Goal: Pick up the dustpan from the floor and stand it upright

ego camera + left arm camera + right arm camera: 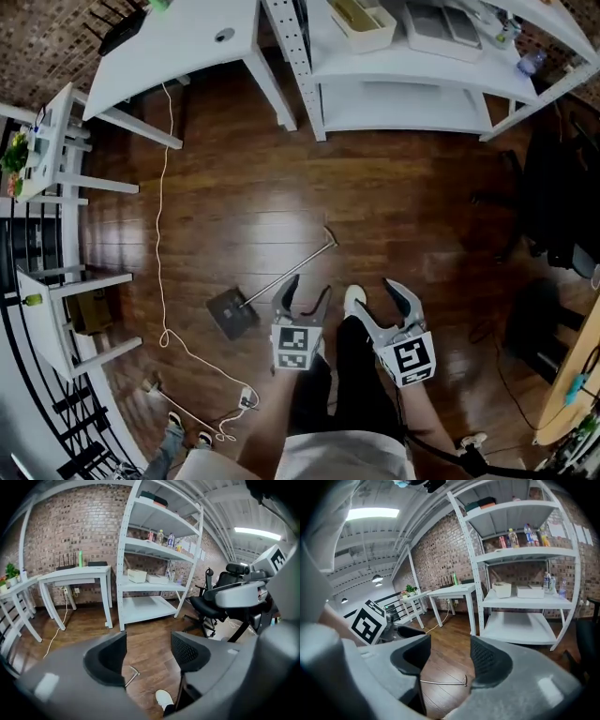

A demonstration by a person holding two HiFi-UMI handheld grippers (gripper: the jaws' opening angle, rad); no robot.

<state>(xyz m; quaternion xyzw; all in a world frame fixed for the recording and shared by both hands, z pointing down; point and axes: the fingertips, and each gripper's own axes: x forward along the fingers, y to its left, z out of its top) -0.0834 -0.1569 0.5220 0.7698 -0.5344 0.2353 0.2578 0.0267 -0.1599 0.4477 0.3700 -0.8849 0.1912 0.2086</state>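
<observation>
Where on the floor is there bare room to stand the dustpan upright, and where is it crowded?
Widest bare floor lies between the white shelf unit, the dustpan handle and the black office chair. Crowded: left side, where the white cord runs past the small white tables; also beside the person's shoe.

I see a dark wooden floor (pixel 403 206). The dustpan (pixel 232 312) lies flat on it, lower centre-left, handle running up-right. A white cord (pixel 159 216) trails down the left.
</observation>
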